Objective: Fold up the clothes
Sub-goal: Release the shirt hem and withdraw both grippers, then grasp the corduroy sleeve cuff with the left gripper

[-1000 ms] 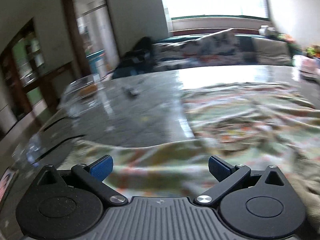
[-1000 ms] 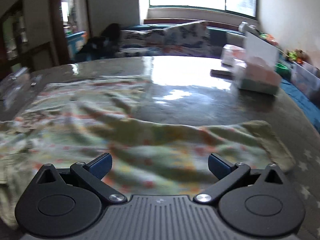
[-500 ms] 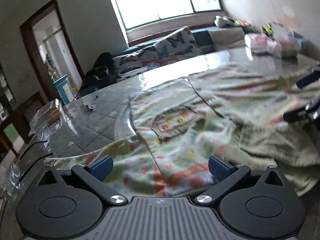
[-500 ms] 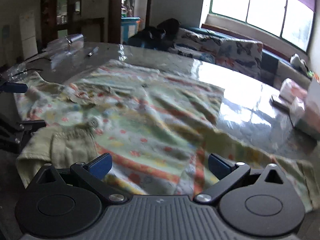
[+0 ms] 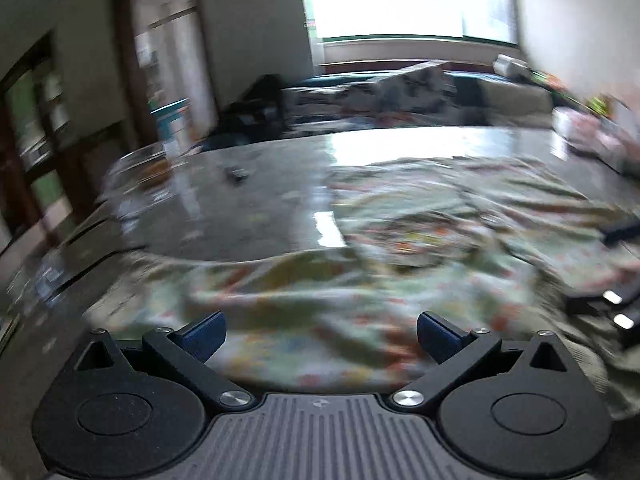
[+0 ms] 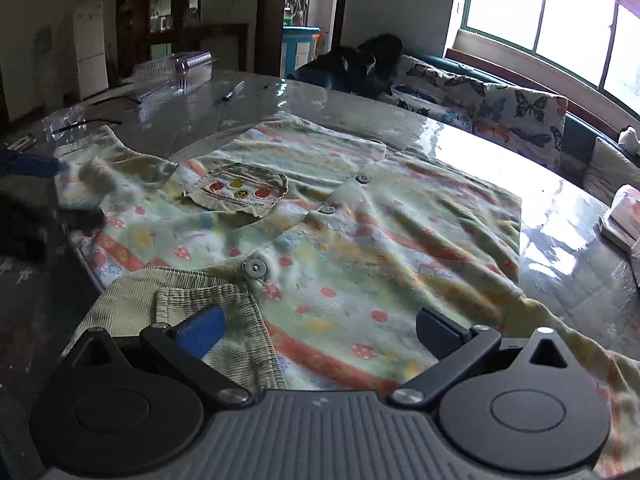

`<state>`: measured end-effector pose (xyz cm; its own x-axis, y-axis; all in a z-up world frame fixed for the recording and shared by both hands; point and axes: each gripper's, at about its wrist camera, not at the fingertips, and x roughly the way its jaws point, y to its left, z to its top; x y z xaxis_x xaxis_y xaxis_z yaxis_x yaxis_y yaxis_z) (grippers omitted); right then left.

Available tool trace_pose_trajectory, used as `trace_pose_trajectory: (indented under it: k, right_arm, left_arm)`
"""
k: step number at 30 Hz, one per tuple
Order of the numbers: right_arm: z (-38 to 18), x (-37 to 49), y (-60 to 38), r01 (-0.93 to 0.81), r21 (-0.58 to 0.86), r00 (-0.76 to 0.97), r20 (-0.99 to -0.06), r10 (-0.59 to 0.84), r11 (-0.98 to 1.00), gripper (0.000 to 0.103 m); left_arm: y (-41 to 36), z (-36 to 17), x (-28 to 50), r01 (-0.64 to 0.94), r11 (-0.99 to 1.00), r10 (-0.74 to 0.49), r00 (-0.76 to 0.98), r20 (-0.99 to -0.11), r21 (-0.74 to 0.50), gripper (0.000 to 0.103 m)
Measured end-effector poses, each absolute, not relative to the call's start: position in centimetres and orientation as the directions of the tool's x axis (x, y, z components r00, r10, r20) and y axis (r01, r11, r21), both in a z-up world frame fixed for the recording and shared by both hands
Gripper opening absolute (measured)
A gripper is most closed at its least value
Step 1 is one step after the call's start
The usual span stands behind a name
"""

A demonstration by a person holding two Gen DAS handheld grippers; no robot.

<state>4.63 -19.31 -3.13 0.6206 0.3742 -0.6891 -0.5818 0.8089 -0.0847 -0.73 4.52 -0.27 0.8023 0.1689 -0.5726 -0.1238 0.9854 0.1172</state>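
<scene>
With both tools, left (image 5: pixel 318 334) and right (image 6: pixel 318 330), held wide open and empty above the pale floral buttoned cotton shirt (image 6: pixel 340 240) spread on the glossy grey surface (image 6: pixel 500 152), a single-layer pinch may be missed and the fabric bunched.

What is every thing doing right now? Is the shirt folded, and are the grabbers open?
Shirt: spread flat on the table, wrinkled, not folded.
Shirt pocket: lying flat, top edge slightly gaping.
Left gripper: open, holding nothing, over the shirt's edge.
Right gripper: open, holding nothing, over the shirt's ribbed collar.
Clear plastic box: on the table's far side; open or shut cannot be told.
Table: shiny, reflecting window light.
</scene>
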Motion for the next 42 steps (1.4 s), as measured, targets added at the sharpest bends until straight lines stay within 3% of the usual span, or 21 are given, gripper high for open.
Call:
trace_pose_trajectory:
  k: [10, 20, 27, 30, 37, 42]
  right_arm:
    - [-3.3, 4.8, -19.2, -0.582, -0.073, 0.611, -0.696, 0.376, 0.81, 0.103]
    - [-3.4, 5.0, -19.4, -0.579, -0.047, 0.6, -0.701, 0.386, 0.814, 0.103]
    - [-3.5, 5.2, -19.5, -0.575, -0.035, 0.597, -0.701, 0.39, 0.817, 0.103]
    - [-3.5, 5.1, -19.5, -0.573, -0.032, 0.597, -0.701, 0.391, 0.819, 0.103]
    - [-3.6, 5.1, -19.4, -0.571, -0.033, 0.6, -0.699, 0.389, 0.82, 0.103]
    - [-3.4, 4.9, -19.3, -0.569, -0.045, 0.609, -0.694, 0.384, 0.821, 0.103]
  left_arm:
    - [15.3, 0.0, 0.0, -0.5, 0.865, 0.423, 0.685, -0.593, 0.038, 0.103]
    - [20.0, -0.2, 0.8, -0.584, 0.809, 0.42, 0.651, -0.632, -0.065, 0.1]
    - [21.2, -0.5, 1.0, -0.595, 0.79, 0.368, 0.654, -0.661, -0.15, 0.082]
    - [21.5, -0.5, 1.0, -0.604, 0.781, 0.37, 0.654, -0.659, -0.16, 0.078]
    - [21.9, -0.5, 1.0, -0.627, 0.763, 0.394, 0.647, -0.653, -0.161, 0.055]
    - [22.4, -0.6, 1.0, -0.625, 0.762, 0.392, 0.654, -0.647, -0.17, 0.023]
